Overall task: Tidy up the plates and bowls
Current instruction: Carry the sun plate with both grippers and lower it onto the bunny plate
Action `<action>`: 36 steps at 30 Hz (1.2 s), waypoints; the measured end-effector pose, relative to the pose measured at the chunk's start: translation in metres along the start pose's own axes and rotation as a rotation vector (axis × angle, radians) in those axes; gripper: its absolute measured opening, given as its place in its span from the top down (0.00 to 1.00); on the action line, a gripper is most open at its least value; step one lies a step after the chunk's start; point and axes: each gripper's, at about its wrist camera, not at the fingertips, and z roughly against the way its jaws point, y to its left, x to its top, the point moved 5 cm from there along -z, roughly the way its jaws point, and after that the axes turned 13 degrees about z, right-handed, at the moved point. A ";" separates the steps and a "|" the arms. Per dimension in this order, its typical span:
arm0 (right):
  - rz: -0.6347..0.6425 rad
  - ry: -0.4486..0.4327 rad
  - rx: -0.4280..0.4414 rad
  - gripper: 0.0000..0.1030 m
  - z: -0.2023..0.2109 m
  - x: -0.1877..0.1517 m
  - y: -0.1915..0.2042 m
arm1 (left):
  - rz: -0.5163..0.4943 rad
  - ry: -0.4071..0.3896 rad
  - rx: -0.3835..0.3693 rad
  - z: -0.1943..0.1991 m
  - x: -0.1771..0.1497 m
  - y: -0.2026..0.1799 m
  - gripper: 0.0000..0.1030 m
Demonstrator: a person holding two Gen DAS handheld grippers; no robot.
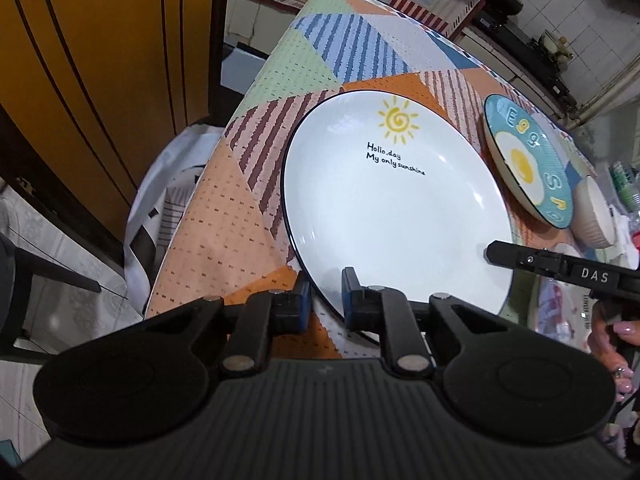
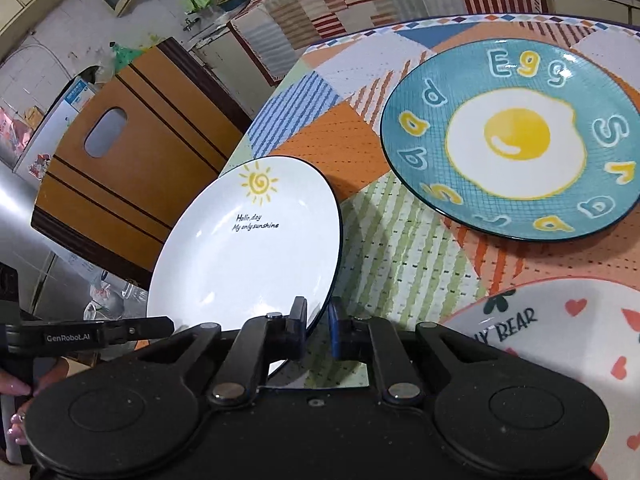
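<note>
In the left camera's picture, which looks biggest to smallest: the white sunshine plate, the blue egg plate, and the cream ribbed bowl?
1. White sunshine plate, by far the largest, though it is also nearest the camera.
2. Blue egg plate, seen edge-on and farther off.
3. Cream ribbed bowl, smallest, at the picture's distorted edge.

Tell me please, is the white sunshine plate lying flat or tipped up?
Tipped up: the white sunshine plate slants off the table, both grippers at its rim.

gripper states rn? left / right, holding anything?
Left gripper: shut on the rim of the white sun plate.
Right gripper: shut on the same plate's rim, opposite side.
</note>
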 end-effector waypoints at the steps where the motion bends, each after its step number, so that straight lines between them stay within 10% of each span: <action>1: 0.024 0.000 -0.010 0.88 -0.001 0.001 0.001 | 0.001 -0.009 0.007 -0.002 0.000 -0.001 0.84; 14: 0.214 -0.031 -0.032 0.82 0.021 0.005 0.023 | -0.042 -0.049 0.014 0.025 -0.011 -0.015 0.82; 36: 0.173 -0.100 -0.247 0.82 0.189 -0.052 -0.009 | -0.268 0.035 -0.137 0.076 -0.101 -0.155 0.82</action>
